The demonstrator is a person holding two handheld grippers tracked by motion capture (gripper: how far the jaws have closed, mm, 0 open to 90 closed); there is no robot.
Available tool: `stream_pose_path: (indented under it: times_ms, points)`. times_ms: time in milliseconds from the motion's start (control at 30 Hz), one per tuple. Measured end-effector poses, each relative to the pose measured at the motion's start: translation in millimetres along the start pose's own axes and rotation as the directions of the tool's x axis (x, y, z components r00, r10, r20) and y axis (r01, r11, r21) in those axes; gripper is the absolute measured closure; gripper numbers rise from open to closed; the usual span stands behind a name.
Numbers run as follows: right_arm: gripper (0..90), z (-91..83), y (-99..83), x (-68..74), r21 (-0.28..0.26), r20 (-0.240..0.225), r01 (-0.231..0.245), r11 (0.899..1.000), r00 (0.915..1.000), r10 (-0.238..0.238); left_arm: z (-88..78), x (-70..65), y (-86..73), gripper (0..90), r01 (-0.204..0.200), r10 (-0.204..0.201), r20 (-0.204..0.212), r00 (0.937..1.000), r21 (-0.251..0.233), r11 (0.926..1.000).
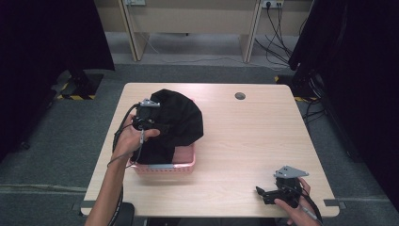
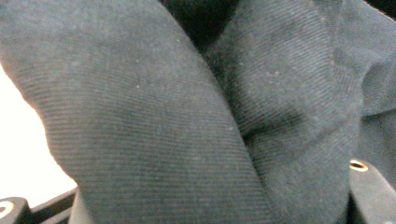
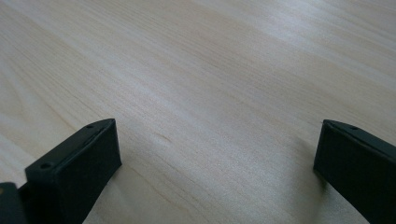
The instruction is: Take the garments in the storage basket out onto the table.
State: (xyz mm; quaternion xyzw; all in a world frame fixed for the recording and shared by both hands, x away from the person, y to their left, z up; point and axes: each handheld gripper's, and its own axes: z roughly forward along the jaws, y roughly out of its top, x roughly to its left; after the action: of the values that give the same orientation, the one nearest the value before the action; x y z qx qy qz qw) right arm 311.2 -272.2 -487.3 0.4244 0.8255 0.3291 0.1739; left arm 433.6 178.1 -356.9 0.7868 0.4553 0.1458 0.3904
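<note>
A black garment [image 1: 176, 123] is seen heaped in a pink basket [image 1: 164, 167] at the left part of the wooden table [image 1: 249, 141], its folds spilling over the basket's rim. The left gripper [image 1: 143, 123] is pushed into the cloth from the left side, held by the left hand [image 1: 129, 141]. In the left gripper view the ribbed black fabric [image 2: 187, 126] is bunched between the two jaws, which stand wide apart — whether they are pinching it cannot be told. The right gripper [image 1: 268, 194] is rested low over bare tabletop near the front right corner, well apart from the basket — its jaws are spread wide with nothing between them.
</note>
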Motion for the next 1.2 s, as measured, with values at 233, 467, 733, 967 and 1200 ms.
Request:
stream_pose_path:
  times_ms: [233,467,733,967,1200]
  points:
    - [0.6,0.0,0.0,0.0,0.000,0.000,-0.001,1.000,1.0000,0.001,-7.4,-8.0,8.0,38.2,-0.025,0.025,0.018,0.9995,-0.009,0.9996]
    - [0.6,0.0,0.0,0.1,0.000,0.000,-0.001,1.000,1.0000,0.001,-14.5,-16.8,18.4,38.1,-0.059,0.059,0.035,0.9976,-0.002,0.9983]
    - [0.7,0.0,0.0,0.0,-0.001,0.001,0.000,1.000,1.0000,0.000,-23.4,-29.5,31.7,38.1,-0.090,0.090,0.063,0.9940,-0.004,0.9959]
    - [0.6,-0.1,0.0,-0.1,0.001,0.001,0.000,1.000,1.0000,0.000,-24.2,-41.9,41.7,38.1,-0.117,0.116,0.092,0.9890,0.004,0.9931]
    - [0.6,-0.1,0.0,-0.1,0.001,0.001,0.001,1.000,1.0000,-0.001,-23.1,-59.9,55.1,38.1,-0.159,0.156,0.114,0.9810,0.014,0.9872]
